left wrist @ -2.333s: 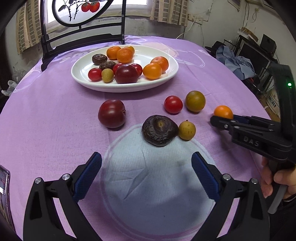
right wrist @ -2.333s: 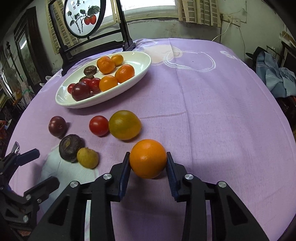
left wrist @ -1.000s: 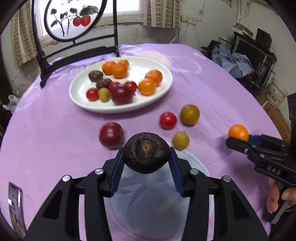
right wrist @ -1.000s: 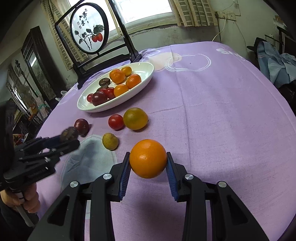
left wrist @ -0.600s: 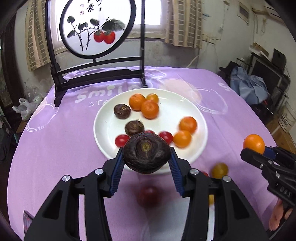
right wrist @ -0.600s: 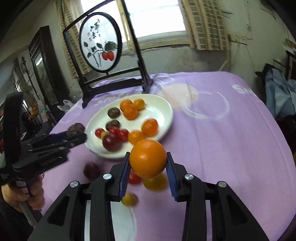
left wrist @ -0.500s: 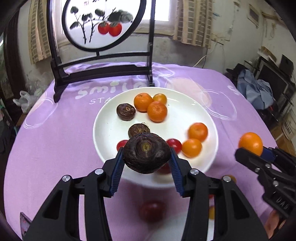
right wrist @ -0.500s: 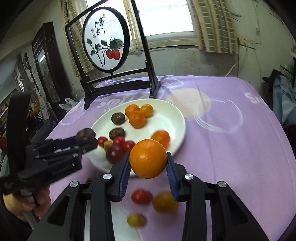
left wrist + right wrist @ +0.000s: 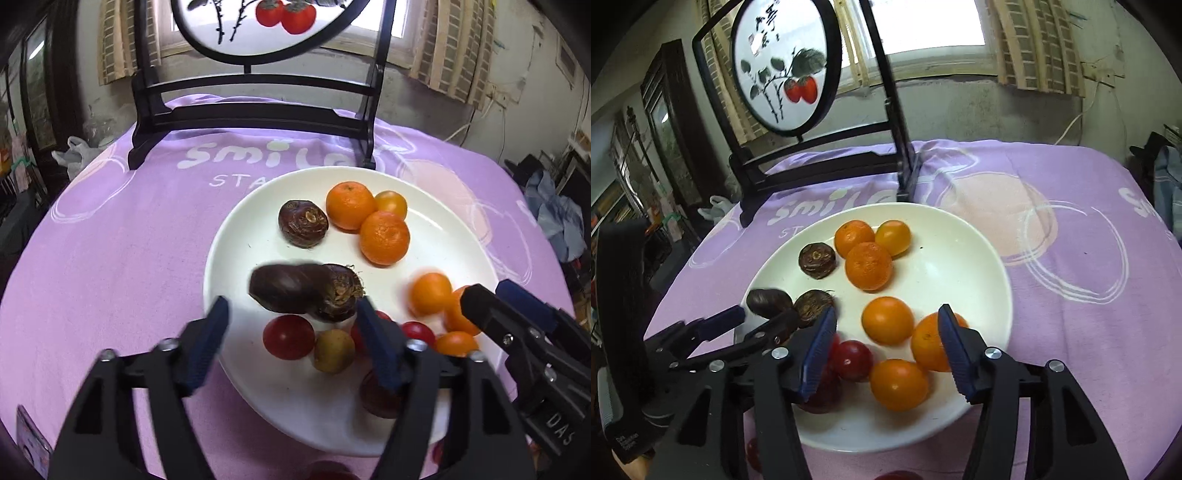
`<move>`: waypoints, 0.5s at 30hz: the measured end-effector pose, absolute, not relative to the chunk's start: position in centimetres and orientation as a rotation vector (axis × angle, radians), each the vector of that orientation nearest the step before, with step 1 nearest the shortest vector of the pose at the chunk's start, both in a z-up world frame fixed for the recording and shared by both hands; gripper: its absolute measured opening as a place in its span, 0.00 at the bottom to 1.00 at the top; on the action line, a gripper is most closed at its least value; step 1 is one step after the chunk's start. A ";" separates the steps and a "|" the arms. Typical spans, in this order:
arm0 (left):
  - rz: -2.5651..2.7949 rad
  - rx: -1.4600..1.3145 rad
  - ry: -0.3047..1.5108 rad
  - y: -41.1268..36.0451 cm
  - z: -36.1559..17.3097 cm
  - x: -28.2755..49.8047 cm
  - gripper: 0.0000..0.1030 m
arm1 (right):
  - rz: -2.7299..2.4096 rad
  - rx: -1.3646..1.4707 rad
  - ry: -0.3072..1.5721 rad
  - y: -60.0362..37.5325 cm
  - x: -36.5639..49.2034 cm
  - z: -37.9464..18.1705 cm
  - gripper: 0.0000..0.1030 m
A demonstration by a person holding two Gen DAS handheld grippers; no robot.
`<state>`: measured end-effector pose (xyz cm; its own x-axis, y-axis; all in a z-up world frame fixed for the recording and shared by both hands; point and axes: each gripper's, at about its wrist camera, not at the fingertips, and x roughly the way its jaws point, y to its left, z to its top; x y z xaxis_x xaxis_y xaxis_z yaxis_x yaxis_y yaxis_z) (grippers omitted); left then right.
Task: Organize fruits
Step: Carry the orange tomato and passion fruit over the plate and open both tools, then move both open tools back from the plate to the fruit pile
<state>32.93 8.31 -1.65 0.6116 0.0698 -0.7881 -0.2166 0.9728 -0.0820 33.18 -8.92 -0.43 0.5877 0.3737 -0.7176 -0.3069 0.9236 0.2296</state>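
Both grippers hover over the white plate [image 9: 447,229] [image 9: 956,258], and the jaws of both are opening. In front of my left gripper [image 9: 291,332] a dark brown fruit [image 9: 286,290] is blurred, free of the blue pads and dropping onto the plate beside another brown one [image 9: 338,297]. My right gripper [image 9: 886,347] has let go of the orange [image 9: 887,320], which lies on the plate between the spread fingers without touching them. Each gripper shows in the other's view: the right gripper [image 9: 487,291], the left gripper [image 9: 764,317]. Tangerines [image 9: 384,238] and cherry tomatoes [image 9: 288,336] fill the plate.
A black stand with a round painted screen [image 9: 251,110] [image 9: 827,158] rises just behind the plate. A few small fruits [image 9: 753,454] lie on the purple tablecloth [image 9: 122,258] at the near side of the plate. A phone [image 9: 31,439] sits at the lower left.
Both grippers moved forward over the plate and opened. The dark fruit left the left pads and the orange left the right pads, both dropping onto the plate.
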 end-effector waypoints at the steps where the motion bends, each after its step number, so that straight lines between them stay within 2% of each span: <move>1: 0.158 -0.187 0.878 8.4 -1.3 32.5 0.76 | 0.406 0.084 0.861 -9.2 32.8 -0.3 0.56; 4: 0.154 -0.183 0.853 8.1 -0.3 31.6 0.85 | 0.386 0.047 0.824 -9.6 31.5 0.5 0.57; 6: 0.143 -0.197 0.838 7.9 0.3 30.8 0.87 | 0.382 0.038 0.805 -10.1 30.3 1.1 0.61; 15: 0.070 -0.175 0.832 5.5 1.1 25.3 0.92 | 0.387 0.073 0.788 -12.8 25.0 2.3 0.65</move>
<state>25.25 5.55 1.09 0.6721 -0.0068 -0.7404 -0.1303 0.9833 -0.1273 25.04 -12.76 2.34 0.6387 0.3661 -0.6768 -0.3121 0.9272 0.2071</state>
